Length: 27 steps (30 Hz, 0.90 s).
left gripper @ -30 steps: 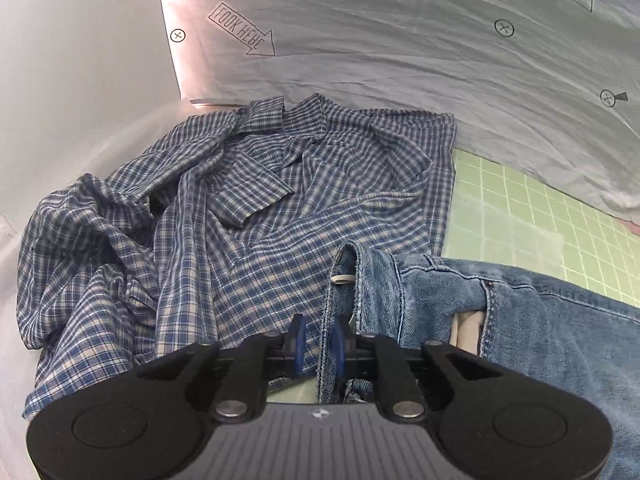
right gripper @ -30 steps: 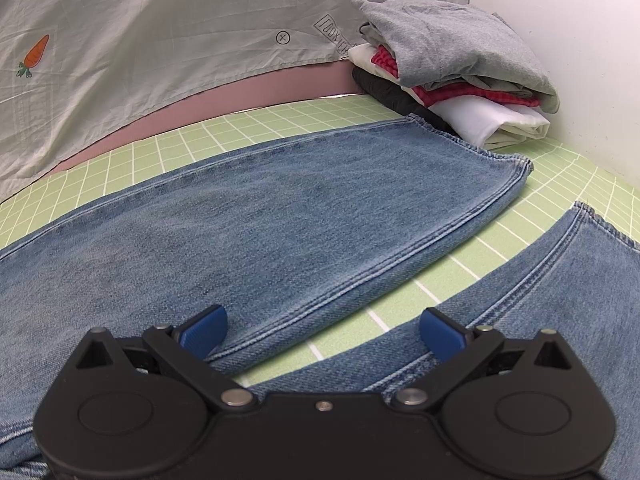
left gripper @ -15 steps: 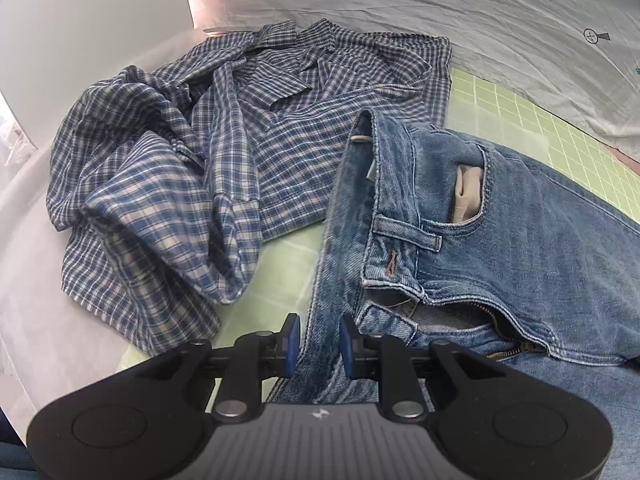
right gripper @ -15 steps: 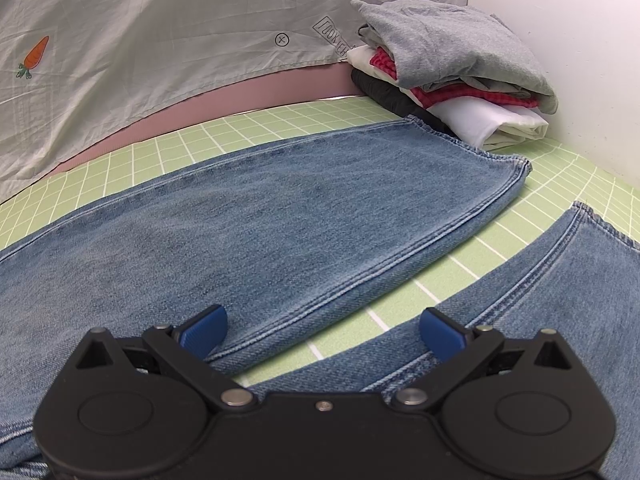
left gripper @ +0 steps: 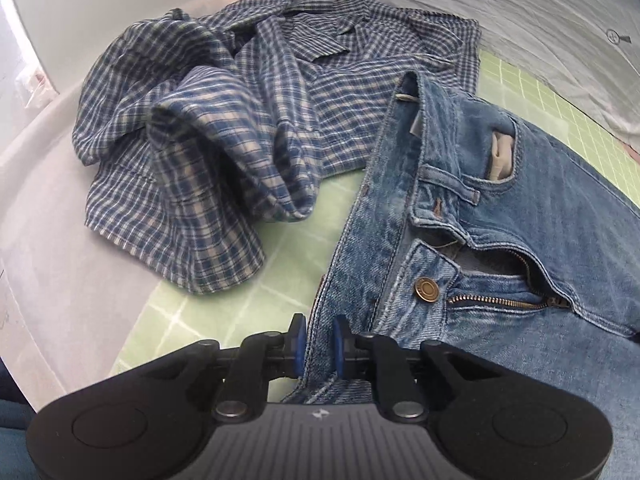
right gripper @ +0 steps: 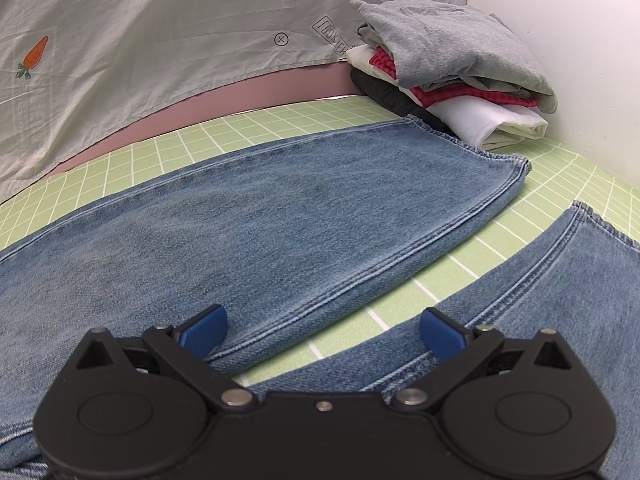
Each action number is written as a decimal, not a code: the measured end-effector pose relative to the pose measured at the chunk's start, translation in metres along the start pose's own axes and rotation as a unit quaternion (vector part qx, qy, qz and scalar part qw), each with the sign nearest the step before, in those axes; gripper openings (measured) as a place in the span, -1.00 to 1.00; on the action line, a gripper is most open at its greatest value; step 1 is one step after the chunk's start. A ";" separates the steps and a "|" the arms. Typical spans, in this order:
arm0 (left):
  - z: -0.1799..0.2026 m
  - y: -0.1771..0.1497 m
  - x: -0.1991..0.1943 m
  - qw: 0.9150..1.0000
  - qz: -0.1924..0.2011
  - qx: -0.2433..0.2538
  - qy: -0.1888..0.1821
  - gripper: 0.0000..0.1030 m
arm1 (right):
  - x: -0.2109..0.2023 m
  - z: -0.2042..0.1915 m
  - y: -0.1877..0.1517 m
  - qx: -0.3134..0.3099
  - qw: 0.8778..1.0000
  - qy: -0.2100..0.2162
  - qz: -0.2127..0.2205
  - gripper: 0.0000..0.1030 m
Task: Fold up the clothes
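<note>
The left gripper (left gripper: 319, 338) has just been closing, and its blue pads now pinch the waistband edge of the blue jeans (left gripper: 520, 208), just beside the brass button (left gripper: 425, 290) at the open fly. Compared with a second ago, the left wrist view has swung along the waistband from the far corner to this near corner, so more of the fly and pocket shows. The checked blue shirt (left gripper: 224, 120) lies crumpled just beyond the waistband on the green grid mat (left gripper: 280, 280). The right gripper (right gripper: 322, 330) has not moved: it hovers wide open over the gap between the two spread legs (right gripper: 280, 216), holding nothing. With the waist corner gripped, folding one half over the other looks ready to begin.
</note>
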<state>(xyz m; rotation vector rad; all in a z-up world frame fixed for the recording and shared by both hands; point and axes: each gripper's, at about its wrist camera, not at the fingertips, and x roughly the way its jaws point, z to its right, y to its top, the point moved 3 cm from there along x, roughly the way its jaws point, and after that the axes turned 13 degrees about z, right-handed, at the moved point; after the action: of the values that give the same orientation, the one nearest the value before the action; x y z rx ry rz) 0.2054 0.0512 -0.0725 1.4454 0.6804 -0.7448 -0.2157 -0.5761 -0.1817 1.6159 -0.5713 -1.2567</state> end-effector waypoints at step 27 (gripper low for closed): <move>0.054 -0.007 0.010 0.997 0.033 -0.029 -0.069 0.03 | -0.004 0.002 0.003 -0.004 1.000 0.009 -0.017 1.00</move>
<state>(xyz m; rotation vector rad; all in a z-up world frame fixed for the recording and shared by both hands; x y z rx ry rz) 0.2036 -0.0025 -0.0835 1.3440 0.5411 -0.7601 -0.2183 -0.5747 -0.1774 1.6342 -0.5287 -1.2681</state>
